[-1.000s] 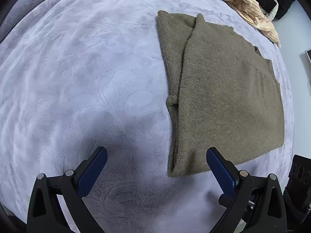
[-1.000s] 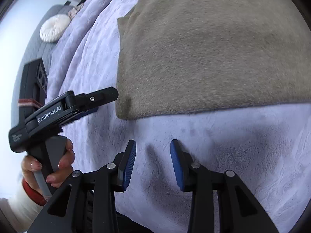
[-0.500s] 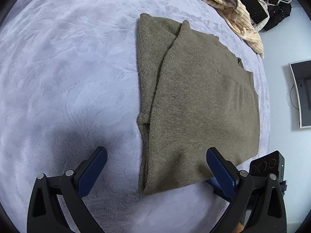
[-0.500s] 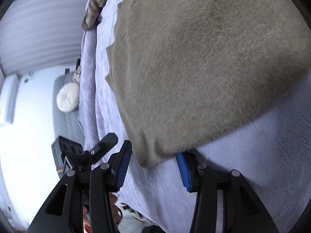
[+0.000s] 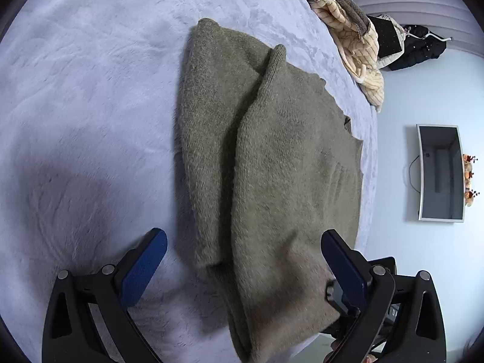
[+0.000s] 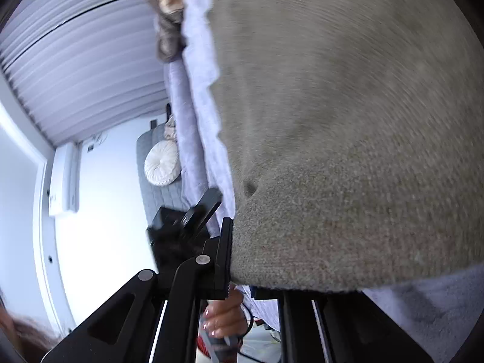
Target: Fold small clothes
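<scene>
An olive knit sweater (image 5: 272,166) lies folded lengthwise on the lavender blanket (image 5: 75,106). My left gripper (image 5: 242,239) is open, its blue pads (image 5: 142,269) wide apart on either side of the sweater's near end without touching it. My right gripper (image 6: 254,260) is closing on the sweater's (image 6: 348,151) near corner; the knit fills the gap and hides one finger. In the left wrist view the right gripper (image 5: 338,299) shows at that same corner, by the bed's edge. A hand (image 6: 224,314) grips the left tool's handle.
A pile of cream and grey clothes (image 5: 348,30) lies at the far end of the bed. The bed's edge runs close along the sweater's right side, with a wall screen (image 5: 440,172) beyond. A round white cushion (image 6: 161,166) sits on a grey seat.
The left gripper moved in over the sweater's near end, which now lies between its open fingers. The right gripper rolled, slid onto the near corner and closed on it.
</scene>
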{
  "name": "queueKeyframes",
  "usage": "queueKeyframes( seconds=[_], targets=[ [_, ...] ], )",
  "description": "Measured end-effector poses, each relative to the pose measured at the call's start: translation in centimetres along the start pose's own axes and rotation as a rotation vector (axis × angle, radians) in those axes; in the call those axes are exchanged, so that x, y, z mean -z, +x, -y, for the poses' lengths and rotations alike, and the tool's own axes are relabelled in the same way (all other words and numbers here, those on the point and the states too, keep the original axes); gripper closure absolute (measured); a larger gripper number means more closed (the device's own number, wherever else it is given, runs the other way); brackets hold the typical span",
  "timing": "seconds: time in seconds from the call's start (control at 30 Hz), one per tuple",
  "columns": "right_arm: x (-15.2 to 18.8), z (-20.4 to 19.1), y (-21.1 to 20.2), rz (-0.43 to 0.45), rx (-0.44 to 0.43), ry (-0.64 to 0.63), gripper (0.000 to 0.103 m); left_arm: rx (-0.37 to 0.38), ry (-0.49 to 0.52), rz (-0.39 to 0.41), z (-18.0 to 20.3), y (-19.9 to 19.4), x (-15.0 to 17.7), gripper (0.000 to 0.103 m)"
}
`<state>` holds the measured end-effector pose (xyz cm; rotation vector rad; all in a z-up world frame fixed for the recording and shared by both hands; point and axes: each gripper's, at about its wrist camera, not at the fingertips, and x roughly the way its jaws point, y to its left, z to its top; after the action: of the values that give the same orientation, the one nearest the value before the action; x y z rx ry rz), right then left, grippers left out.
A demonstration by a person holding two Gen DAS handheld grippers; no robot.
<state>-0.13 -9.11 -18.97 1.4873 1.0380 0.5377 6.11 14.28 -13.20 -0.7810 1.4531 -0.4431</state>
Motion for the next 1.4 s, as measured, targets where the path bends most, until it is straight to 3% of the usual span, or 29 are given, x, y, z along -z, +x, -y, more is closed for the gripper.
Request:
queueKeyframes(
  seconds=[0.13, 0.27, 0.4, 0.63, 0.77, 0.8, 0.83, 0.9, 0.97, 1.07, 1.13, 1.2, 1.3, 1.4],
  targets=[
    [0.0, -2.5, -0.9, -0.026, -0.006, -0.101, 0.094, 0.080, 0.028, -0.019, 1.8, 1.2, -1.8, 0.001],
    [0.4, -3.6, -1.4, -0.058, 0.033, -0.175, 0.094, 0.103, 0.163, -0.043, 6.1, 2.5, -2.4, 0.001],
    [1.1, -2.9, -1.7, -0.101, 0.114, -0.209, 0.094, 0.026, 0.262, -0.049, 8.7, 3.6, -2.5, 0.001],
    [2.0, -1.7, -0.1, -0.220, 0.392, -0.273, 0.090, -0.203, 0.251, -0.045, 7.9, 5.4, -2.0, 0.008],
    [2.4, -2.6, -1.5, -0.246, 0.508, -0.339, 0.088, -0.274, 0.283, -0.014, 8.5, 5.6, -1.6, 0.008],
    [2.4, -3.1, -2.3, -0.233, 0.527, -0.358, 0.083, -0.297, 0.294, -0.009, 8.8, 5.6, -1.5, 0.008],
    [2.2, -3.5, -3.3, -0.216, 0.547, -0.373, 0.065, -0.319, 0.305, -0.005, 9.0, 5.7, -1.3, 0.008],
    [1.6, -4.6, -5.0, -0.169, 0.582, -0.404, 0.047, -0.357, 0.329, 0.005, 9.4, 6.0, -1.1, 0.008],
    [0.6, -5.8, -6.1, -0.116, 0.594, -0.452, 0.047, -0.389, 0.350, 0.012, 9.5, 6.1, -0.9, 0.008],
    [-0.1, -7.3, -8.3, -0.024, 0.648, -0.522, 0.053, -0.419, 0.369, 0.019, 9.7, 6.1, -0.6, 0.008],
    [-1.1, -7.5, -9.3, 0.018, 0.691, -0.517, 0.077, -0.432, 0.374, 0.025, 10.0, 6.2, -0.5, 0.008],
    [-2.3, -7.2, -9.6, 0.040, 0.733, -0.492, 0.091, -0.447, 0.374, 0.028, 10.2, 6.4, -0.5, 0.008],
    [-4.1, -5.3, -9.7, 0.029, 0.766, -0.454, 0.093, -0.469, 0.374, 0.026, 10.1, 6.5, -0.4, 0.008],
    [-5.5, -2.8, -9.7, 0.019, 0.713, -0.394, 0.096, -0.495, 0.370, 0.034, 10.5, 7.2, -0.4, 0.012]
  ],
)
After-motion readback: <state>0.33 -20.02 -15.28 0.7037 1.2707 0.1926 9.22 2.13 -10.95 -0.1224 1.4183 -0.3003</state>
